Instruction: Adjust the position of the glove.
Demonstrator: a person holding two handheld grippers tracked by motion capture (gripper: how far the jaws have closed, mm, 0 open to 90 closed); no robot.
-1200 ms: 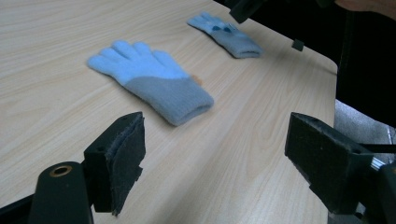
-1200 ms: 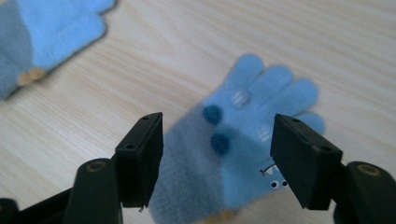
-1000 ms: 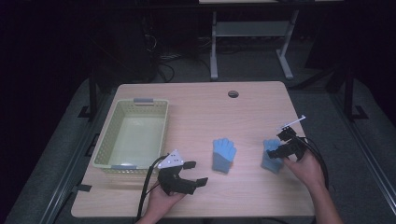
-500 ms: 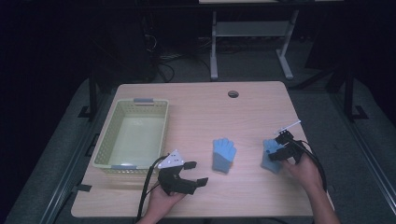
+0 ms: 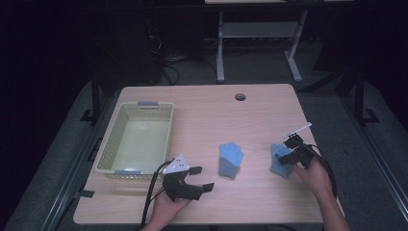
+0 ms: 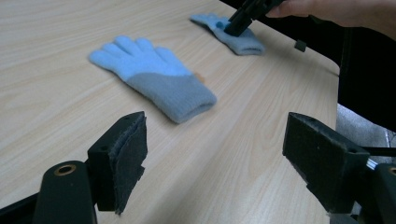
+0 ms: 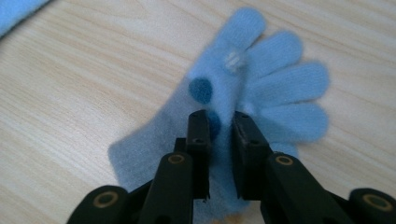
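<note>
So, high view first: the pale green basket (image 5: 137,139) sits on the left part of the tabletop (image 5: 207,110), and I'll place everything off that. Right of the basket, near the middle of the tabletop, lies a blue glove (image 5: 230,160), flat, fingers pointing away from the person. Farther right again, well apart from the basket, is the second blue glove (image 5: 279,161), with the right hand-held gripper (image 5: 287,158) down on it. The left hand-held gripper (image 5: 198,178) hovers just off the basket's near right corner, jaws spread wide with nothing in them.

Left gripper view: the two black jaws stand far apart over bare wood. The middle glove (image 6: 154,77) lies ahead of them, grey cuff toward the camera, not touching either jaw. Beyond it the other glove (image 6: 233,35) has the right hand-held gripper (image 6: 233,28) pressed onto it.

Right gripper view: the jaws have just been closing and now pinch a raised fold of the glove (image 7: 261,88) between the pads, around the palm near two dark blue dots. Its fingers fan out away from the camera, and the rest of it lies on the wood.
</note>
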